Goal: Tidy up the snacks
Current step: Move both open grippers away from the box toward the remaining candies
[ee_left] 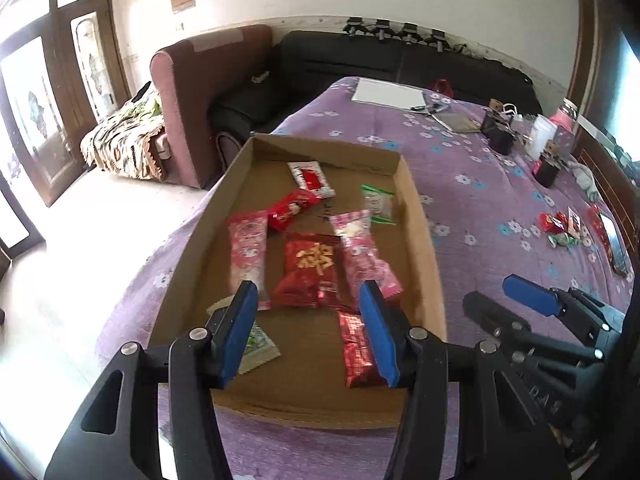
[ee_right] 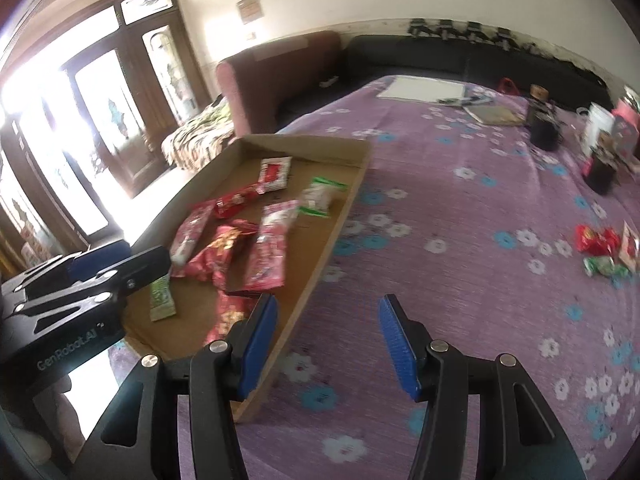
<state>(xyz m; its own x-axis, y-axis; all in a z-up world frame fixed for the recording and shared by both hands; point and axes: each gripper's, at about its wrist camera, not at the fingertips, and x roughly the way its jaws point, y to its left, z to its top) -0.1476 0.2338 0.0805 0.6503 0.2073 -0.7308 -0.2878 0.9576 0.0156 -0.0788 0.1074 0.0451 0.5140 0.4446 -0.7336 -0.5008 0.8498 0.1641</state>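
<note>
A shallow brown cardboard tray (ee_left: 416, 216) lies on a surface covered by a purple cloth with white and blue flowers (ee_left: 480, 184). The tray holds nine snack packets in the left wrist view: two long pink packets, one at the left (ee_left: 248, 252) and one at the right (ee_left: 366, 256); one square dark red packet with gold characters (ee_left: 308, 276) between them; one red twisted-end packet (ee_left: 290, 208) behind these; one white packet with a red panel (ee_left: 310, 178) toward the far wall; one clear packet with green ends (ee_left: 378, 204) near the right wall; one glossy red packet (ee_left: 358, 350) at the near end; and two pale packets at the near left, partly hidden behind a finger, of which the green-printed one (ee_left: 258, 344) is plainest. A second, smaller group of snacks (ee_right: 602, 250) lies loose on the cloth well to the right of the tray: red, green and white wrappers, too small and blurred to count. The left hand-held gripper (ee_left: 308, 332) hangs above the near end of the tray, its two blue-padded fingers apart, with nothing clamped between them. The right hand-held gripper (ee_right: 328, 340) hangs over the tray's right wall and the bare cloth beside it, its jaws likewise spread and gripping nothing. The two hand-held grippers are side by side, each visible at the edge of the other's view.
</note>
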